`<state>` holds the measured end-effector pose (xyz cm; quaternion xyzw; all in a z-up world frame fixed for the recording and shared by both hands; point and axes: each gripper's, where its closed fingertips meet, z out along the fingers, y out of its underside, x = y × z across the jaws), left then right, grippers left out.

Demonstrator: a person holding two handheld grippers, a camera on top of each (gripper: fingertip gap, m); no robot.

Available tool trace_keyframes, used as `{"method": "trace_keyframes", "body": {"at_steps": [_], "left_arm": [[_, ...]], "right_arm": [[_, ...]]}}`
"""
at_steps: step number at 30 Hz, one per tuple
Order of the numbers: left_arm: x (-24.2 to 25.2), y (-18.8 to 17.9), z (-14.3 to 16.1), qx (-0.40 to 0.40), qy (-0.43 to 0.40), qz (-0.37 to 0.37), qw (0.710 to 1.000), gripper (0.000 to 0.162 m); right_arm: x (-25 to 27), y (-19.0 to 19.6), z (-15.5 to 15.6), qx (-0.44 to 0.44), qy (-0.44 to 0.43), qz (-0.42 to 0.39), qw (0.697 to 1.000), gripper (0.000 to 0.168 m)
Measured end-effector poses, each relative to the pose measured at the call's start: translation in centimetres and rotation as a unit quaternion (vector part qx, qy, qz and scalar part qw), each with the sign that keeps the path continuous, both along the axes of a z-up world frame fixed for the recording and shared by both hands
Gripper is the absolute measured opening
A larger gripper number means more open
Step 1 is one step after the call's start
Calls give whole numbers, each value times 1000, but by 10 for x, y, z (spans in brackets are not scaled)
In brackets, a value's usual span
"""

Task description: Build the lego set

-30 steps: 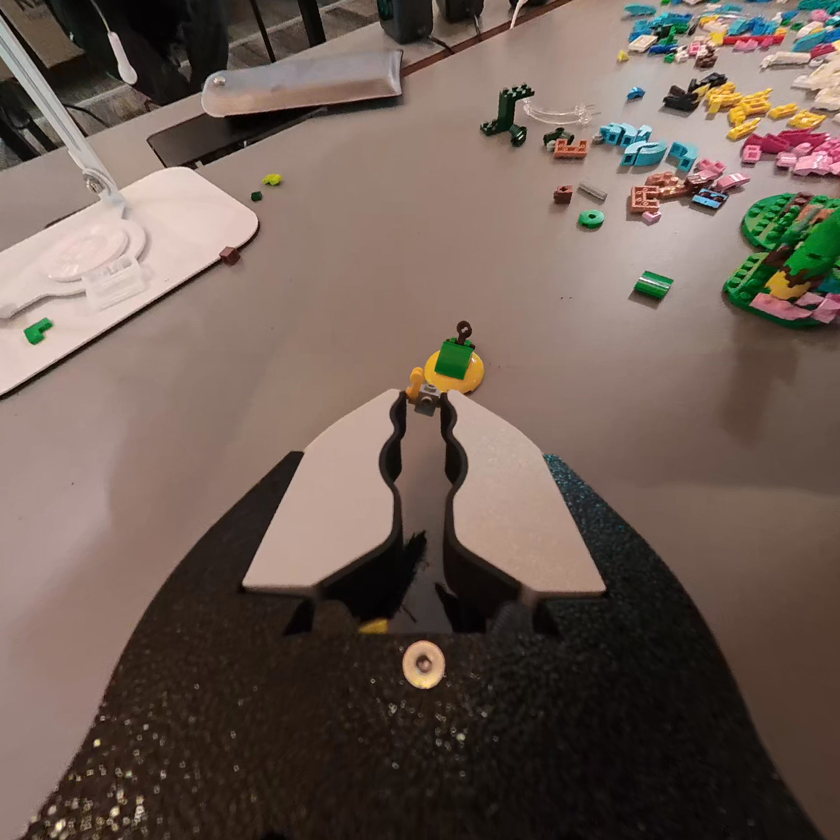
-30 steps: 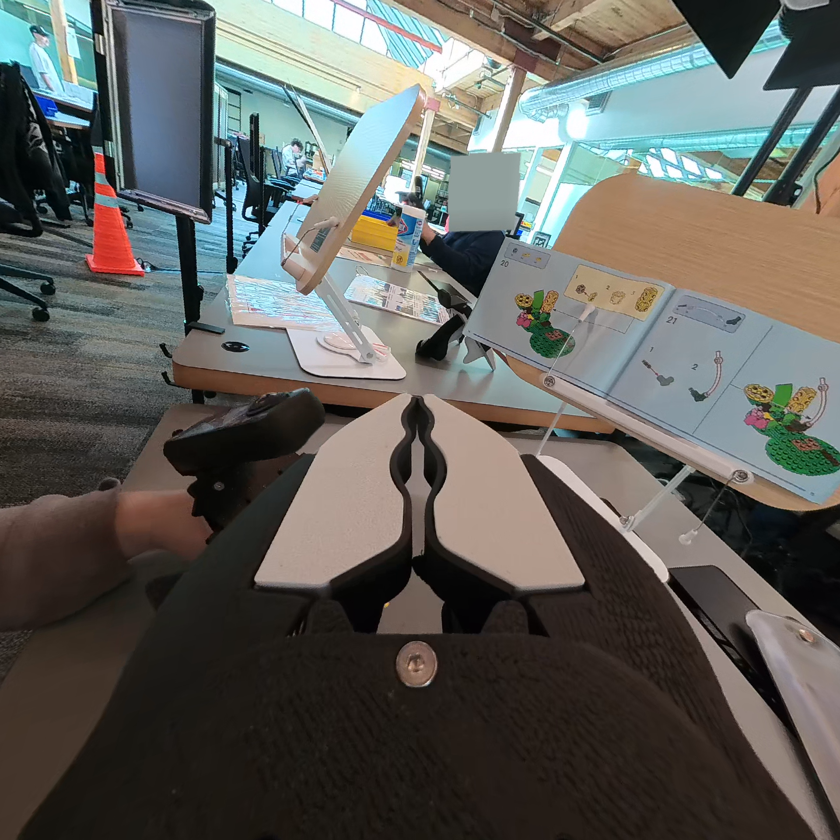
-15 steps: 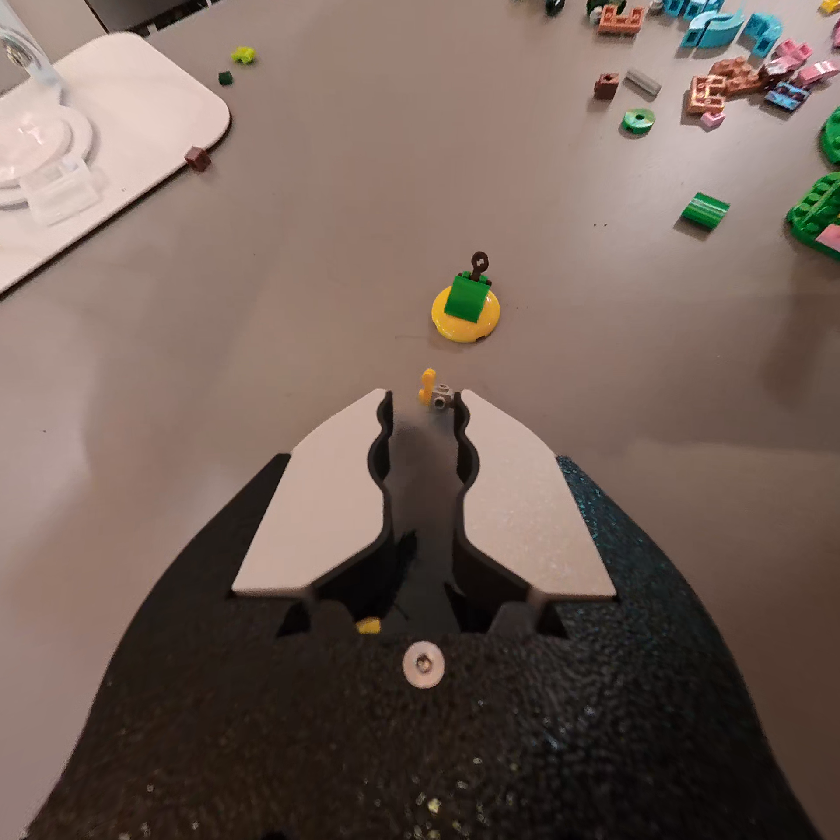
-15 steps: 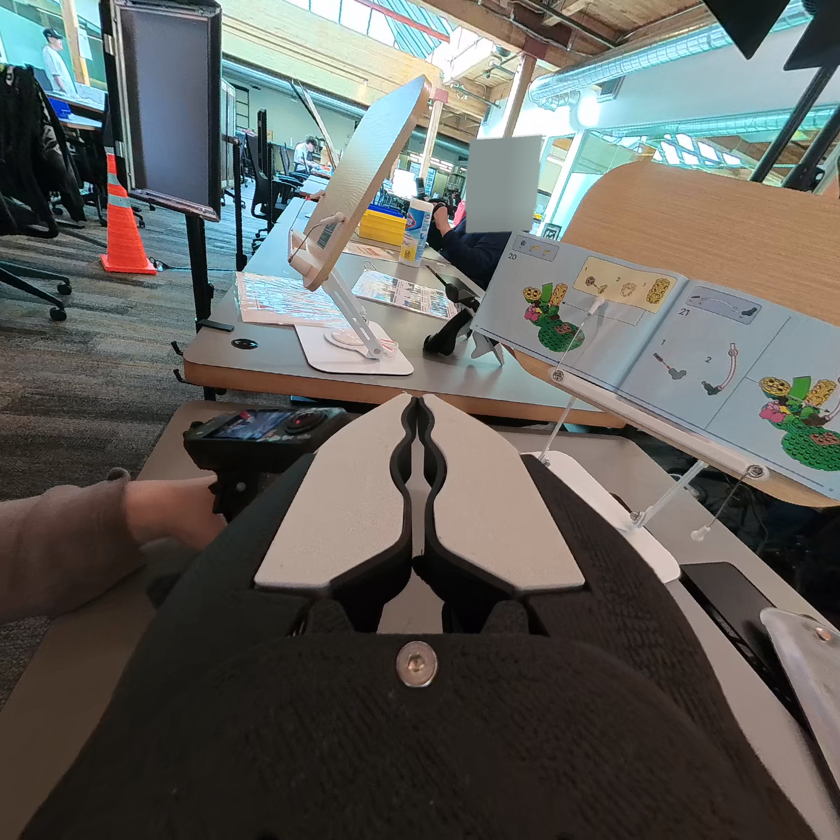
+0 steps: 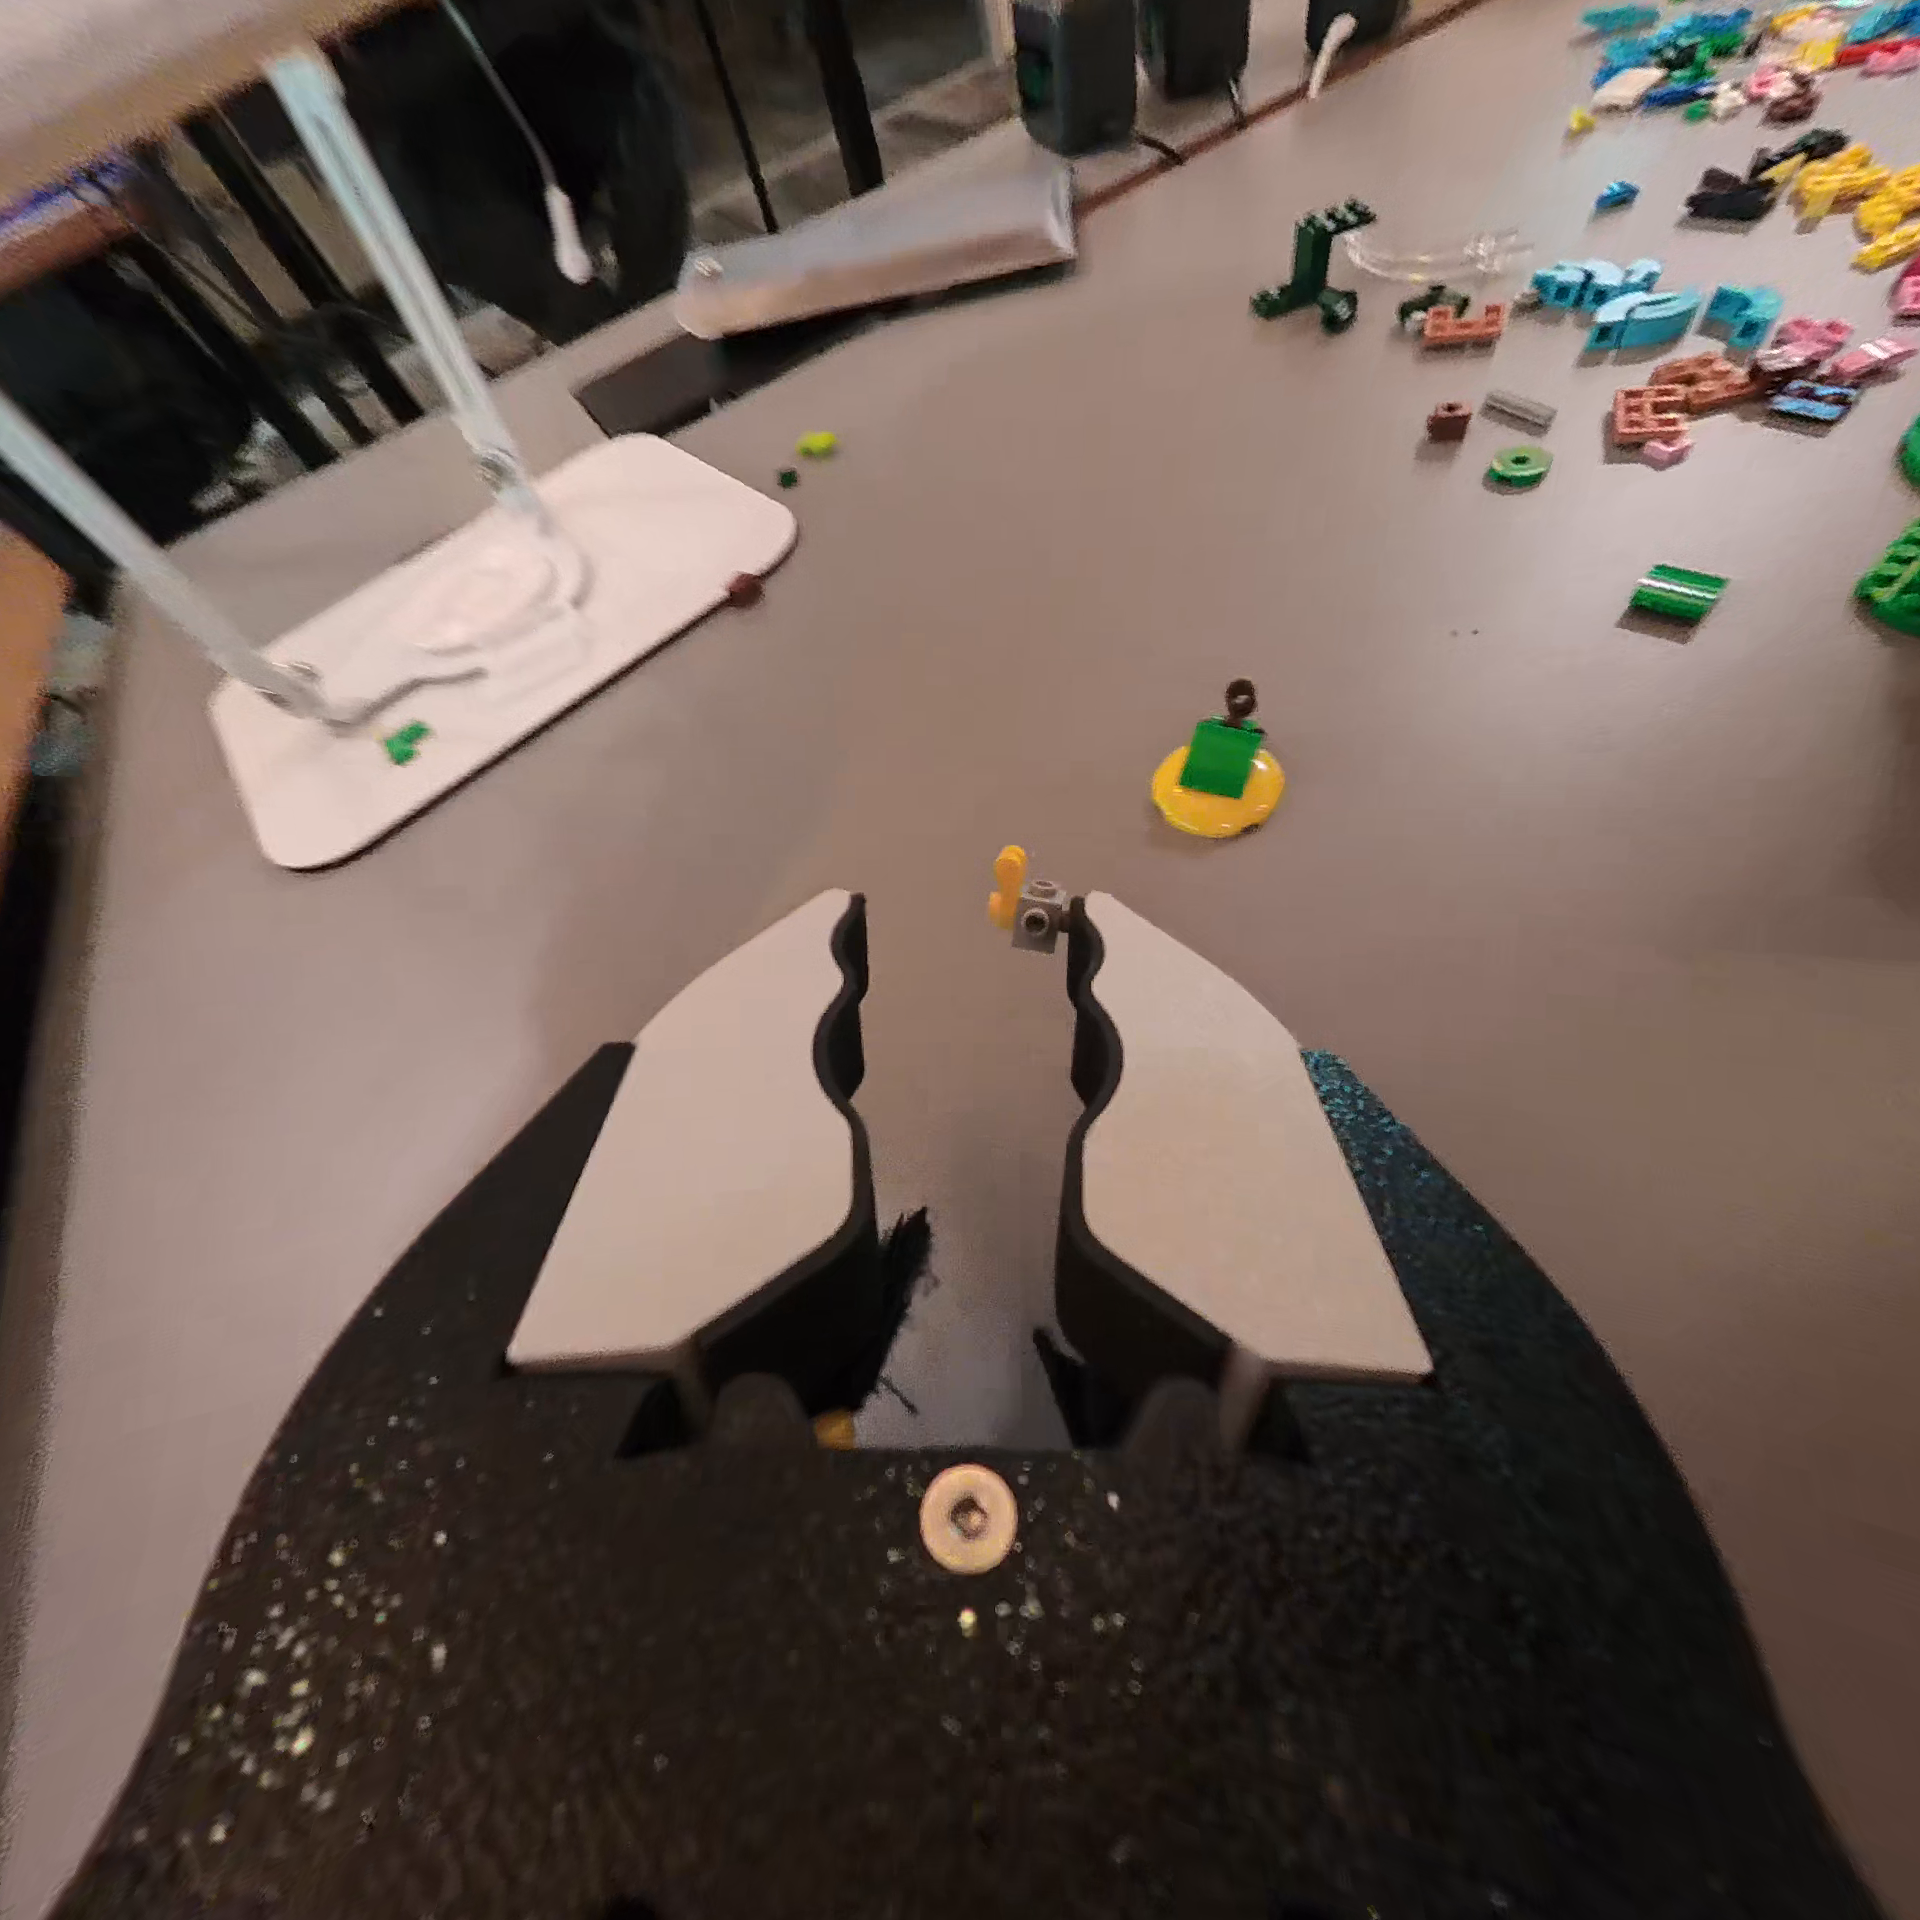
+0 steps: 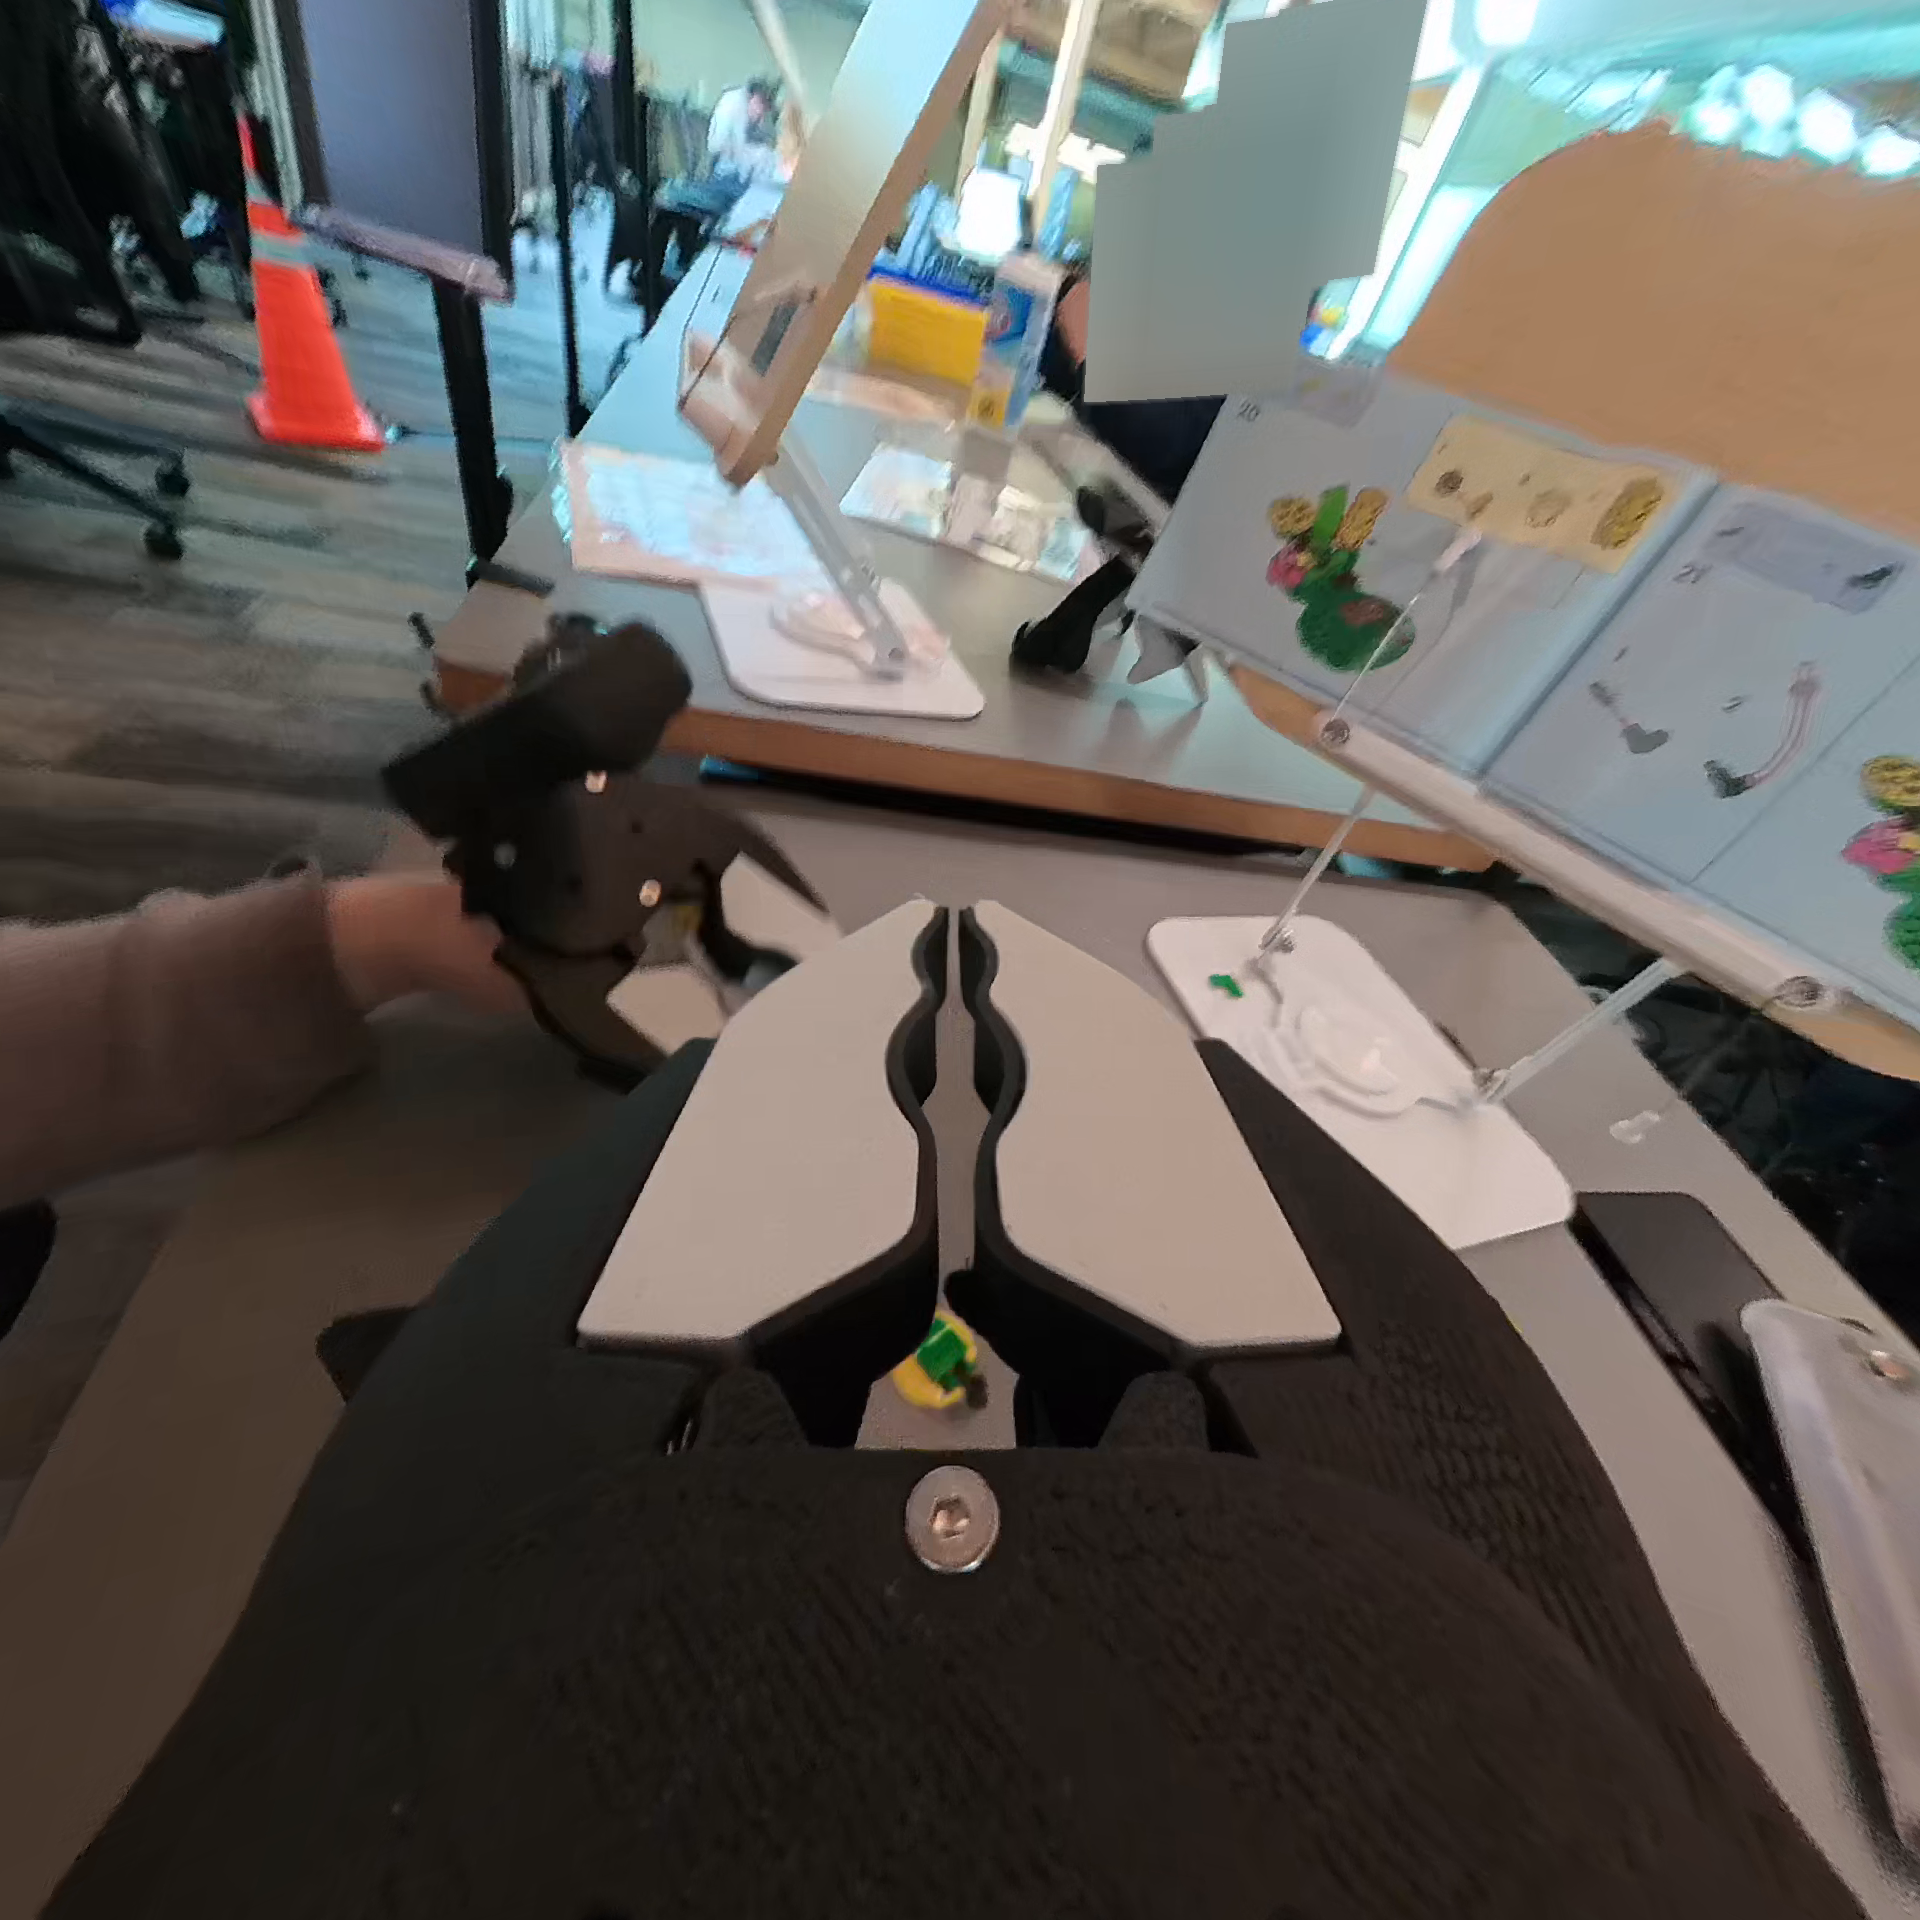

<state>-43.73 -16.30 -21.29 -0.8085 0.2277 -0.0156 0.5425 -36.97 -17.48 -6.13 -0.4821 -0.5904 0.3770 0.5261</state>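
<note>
In the left wrist view, my left gripper (image 5: 968, 909) is open above the grey table. A small grey brick with a yellow piece on it (image 5: 1037, 914) sits against the tip of the right finger, not clamped; I cannot tell whether it rests on the table. Beyond it lies a yellow round plate with a green brick and a brown piece on top (image 5: 1218, 774). My right gripper (image 6: 954, 914) is shut and empty, held above the table. That yellow and green assembly (image 6: 940, 1371) shows through the gap at its finger roots. The left gripper (image 6: 582, 831) shows to its left, in a hand.
Loose bricks in many colours (image 5: 1683, 312) lie at the far right, with a green tile (image 5: 1675, 597) and the edge of a green build (image 5: 1896, 582). A white stand base (image 5: 499, 644) holds the instruction booklet (image 6: 1538, 623). A black slot and a silver pouch (image 5: 883, 260) lie behind. Left tips to right tips: about 15 cm.
My left gripper has opened wide and let go of the grey and yellow piece, and has drawn back from the yellow plate. The right gripper has tilted down, still shut.
</note>
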Motion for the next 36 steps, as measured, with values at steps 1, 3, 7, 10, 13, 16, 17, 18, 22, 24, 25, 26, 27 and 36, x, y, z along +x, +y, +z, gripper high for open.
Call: {"method": "trace_keyframes", "body": {"at_steps": [1, 3, 7, 10, 13, 16, 17, 18, 22, 24, 25, 26, 27, 36], "left_arm": [[-4, -1, 4, 10, -2, 3, 1000, 37], [-11, -4, 9, 18, -26, 9, 999, 45], [-14, -8, 3, 5, -35, -2, 999, 64], [-9, -8, -2, -1, -15, -13, 1000, 70], [-4, -4, 0, 7, -25, -17, 1000, 65], [-7, -3, 4, 21, -36, -9, 999, 59], [-7, -3, 7, 27, -44, -8, 999, 58], [-8, -3, 10, 32, -56, -9, 998, 57], [-15, -5, 18, 47, -89, 0, 995, 56], [-20, -6, 22, 53, -92, 10, 994, 55], [-23, -7, 24, 56, -92, 16, 994, 55], [-26, -8, 28, 62, -92, 22, 994, 54], [-30, -9, 33, 70, -92, 30, 993, 53], [-54, -22, 61, 131, -144, 63, 979, 47]], "right_arm": [[0, -4, -9, -6, -26, 13, 1000, 2], [-1, -18, -35, -33, -101, 57, 993, 11], [-3, -42, -89, -20, -229, 116, 966, 28], [-8, -47, -106, -4, -260, 126, 957, 28], [-10, -46, -110, -12, -263, 126, 956, 27], [-5, -39, -122, -18, -293, 112, 949, 26], [-3, -39, -128, -25, -306, 114, 945, 25], [-1, -42, -135, -36, -318, 124, 939, 25], [-4, -54, -153, -48, -343, 153, 926, 23], [-6, -62, -159, -45, -353, 168, 919, 22], [-7, -66, -162, -43, -357, 176, 916, 22], [-8, -70, -164, -38, -359, 184, 914, 21], [-9, -73, -167, -29, -360, 192, 913, 20], [-14, -81, -196, -26, -428, 167, 888, 20]]}}
